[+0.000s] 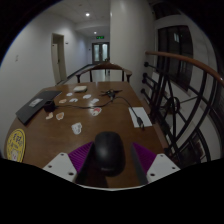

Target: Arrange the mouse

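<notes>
Sitting between the two fingers at the six o'clock position, a black mouse (108, 153) is being framed by the gripper (108, 163); the purple pads (68, 161) are being seen at either side of it, one at about eight o'clock and the other at about four o'clock of the mouse; whether both pads are pressing on its sides cannot be told, since the contact lines are being hidden by the mouse's rounded body; the mouse is being carried or rested at the near end of a long wooden table (55, 135); ahead of the fingers, toward twelve o'clock, small white objects (77, 126) are being shown scattered across the tabletop; a white sheet (140, 116) is being seen lying at about one o'clock, near the table's edge; a dark laptop (37, 103) is being seen at about ten o'clock; a round yellow disc (15, 144) is being shown at nine o'clock, at the table's margin; beyond the table, a corridor with ceiling lights (87, 15) is being seen at twelve o'clock; a curved wooden handrail (185, 62) is being shown at two o'clock.
</notes>
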Demonstrator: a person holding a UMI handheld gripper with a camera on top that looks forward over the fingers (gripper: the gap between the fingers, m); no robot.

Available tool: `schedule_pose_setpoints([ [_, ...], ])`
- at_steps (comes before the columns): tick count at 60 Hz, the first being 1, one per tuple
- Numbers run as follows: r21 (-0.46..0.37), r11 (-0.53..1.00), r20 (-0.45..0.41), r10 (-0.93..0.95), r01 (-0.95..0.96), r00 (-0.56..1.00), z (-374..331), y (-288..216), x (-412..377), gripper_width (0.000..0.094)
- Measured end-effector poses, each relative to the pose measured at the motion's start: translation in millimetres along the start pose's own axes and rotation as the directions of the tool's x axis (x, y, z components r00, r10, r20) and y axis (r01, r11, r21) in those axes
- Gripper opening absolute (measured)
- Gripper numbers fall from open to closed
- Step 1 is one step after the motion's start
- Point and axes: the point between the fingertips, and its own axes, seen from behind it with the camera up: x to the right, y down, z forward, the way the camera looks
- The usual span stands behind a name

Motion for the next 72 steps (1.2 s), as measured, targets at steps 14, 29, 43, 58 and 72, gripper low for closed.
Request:
schedule_pose_setpoints([
  [14, 0.001, 0.999, 0.029, 0.045, -0.045, 0.999, 9, -7, -2, 0.0339],
  [29, 0.275, 0.959, 0.018, 0.074, -0.076, 0.997, -106, -102, -70, 0.0315],
  [43, 0.271, 0.953, 0.257, 0.061, -0.132, 0.964, -170, -106, -304, 0.033],
  [58, 0.044, 0.997, 0.19, -0.064, 0.056, 0.98, -102, 36, -389, 0.0333],
  [72, -0.011, 0.991, 0.222, -0.126, 0.131, 0.967, -93, 57, -396, 0.0538],
])
